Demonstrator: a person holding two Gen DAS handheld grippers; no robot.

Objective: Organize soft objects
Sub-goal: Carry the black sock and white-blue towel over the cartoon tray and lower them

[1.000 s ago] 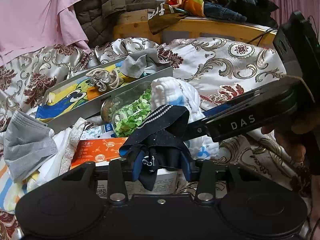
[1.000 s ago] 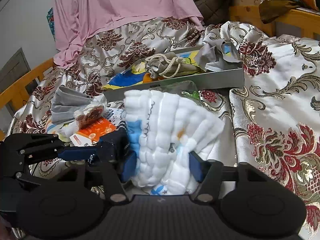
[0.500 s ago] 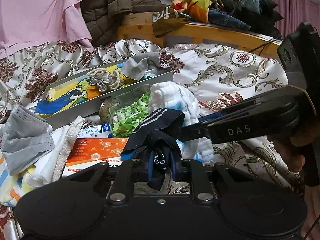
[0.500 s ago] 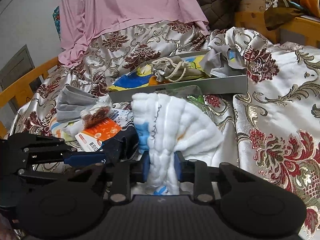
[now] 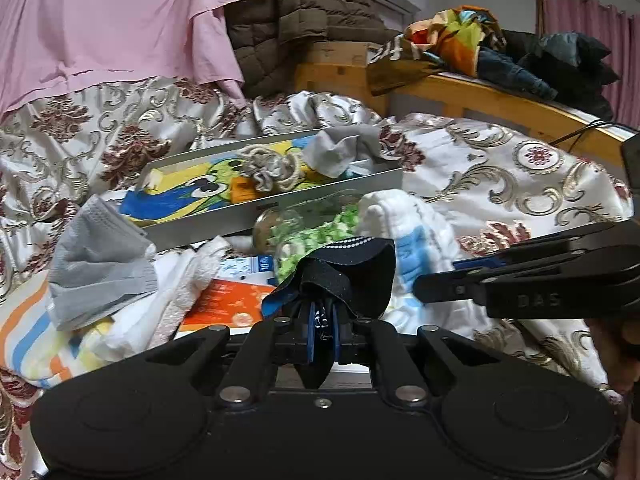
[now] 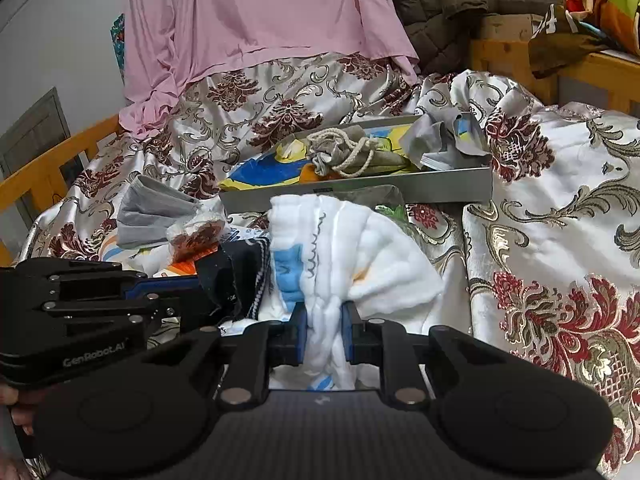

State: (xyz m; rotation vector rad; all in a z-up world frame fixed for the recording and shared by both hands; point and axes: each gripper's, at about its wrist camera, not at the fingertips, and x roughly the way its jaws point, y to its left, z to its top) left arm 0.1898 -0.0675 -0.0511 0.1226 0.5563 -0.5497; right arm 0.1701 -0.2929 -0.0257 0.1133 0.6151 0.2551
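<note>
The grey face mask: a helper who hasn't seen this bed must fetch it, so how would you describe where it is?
Start at the long grey tray with the cartoon picture lying on the floral bedspread. Just off the tray's left end, a grey face mask lies atop a pile of white and striped cloths. It is the only pleated, plain grey piece there.

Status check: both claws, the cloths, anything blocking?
Left claw shut on dark sock. Right claw closing, pads pinching white quilted cloth. Glass jar and clutter lie before the grey tray.
</note>
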